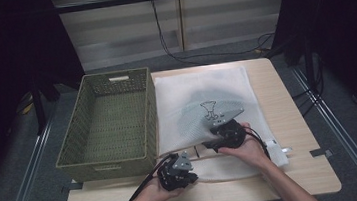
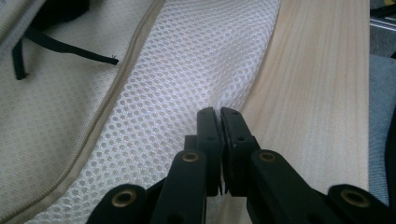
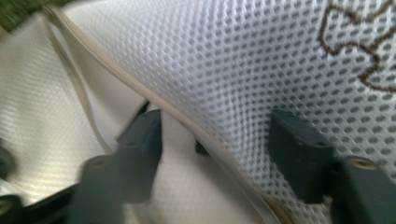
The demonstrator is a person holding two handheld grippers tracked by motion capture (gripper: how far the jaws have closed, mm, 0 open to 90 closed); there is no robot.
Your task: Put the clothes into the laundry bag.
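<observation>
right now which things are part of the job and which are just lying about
In the job:
- white mesh laundry bag, its zip edge between the open right gripper's jaws
- left gripper, shut on the bag's near edge

Lying about:
- green woven basket, beside the bag
- wooden table

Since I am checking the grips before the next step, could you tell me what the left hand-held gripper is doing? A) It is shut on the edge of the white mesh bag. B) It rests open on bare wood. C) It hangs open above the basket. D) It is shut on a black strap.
A: in the left gripper view the left hand-held gripper has its jaws pressed together on the edge of the white mesh bag.
</observation>
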